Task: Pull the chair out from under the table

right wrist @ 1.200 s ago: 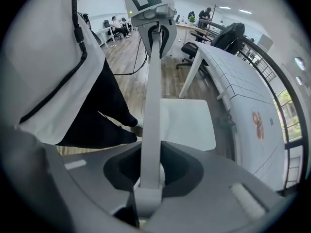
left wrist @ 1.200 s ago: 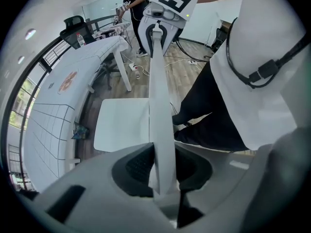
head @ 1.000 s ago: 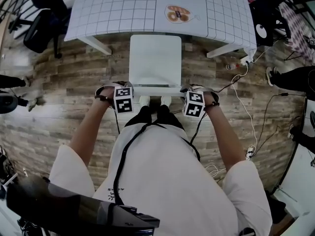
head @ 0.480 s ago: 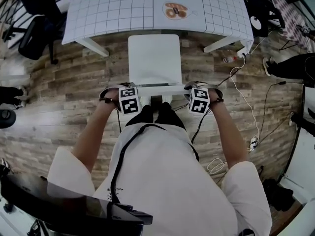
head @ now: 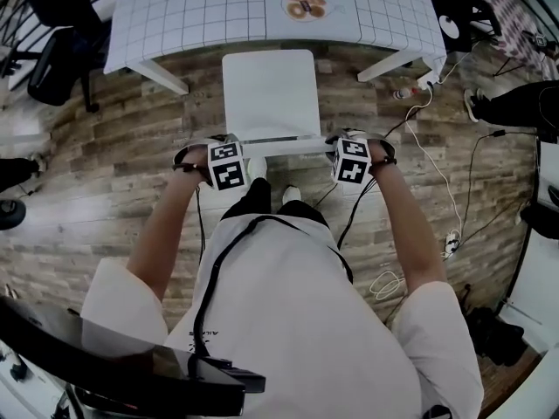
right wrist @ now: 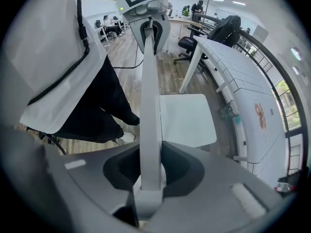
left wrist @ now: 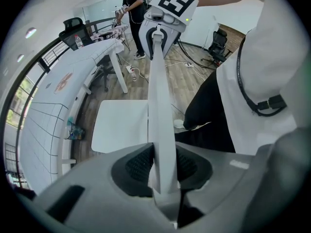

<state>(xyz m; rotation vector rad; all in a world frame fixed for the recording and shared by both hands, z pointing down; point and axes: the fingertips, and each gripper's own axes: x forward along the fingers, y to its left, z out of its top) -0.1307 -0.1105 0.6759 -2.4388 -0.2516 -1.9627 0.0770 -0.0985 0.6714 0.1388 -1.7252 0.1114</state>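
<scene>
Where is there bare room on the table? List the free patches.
The table is free left of the small round item, and right of it to the edge. The chair has a bare seat too. Crowded: the floor to its right, with cables.

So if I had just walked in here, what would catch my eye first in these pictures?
First, the white chair on the wooden floor, just in front of the grid-patterned table at the top of the head view. Then the left gripper and the right gripper, each topped with a marker cube and clamped on opposite ends of the chair's backrest, with the person standing right behind it.
</scene>
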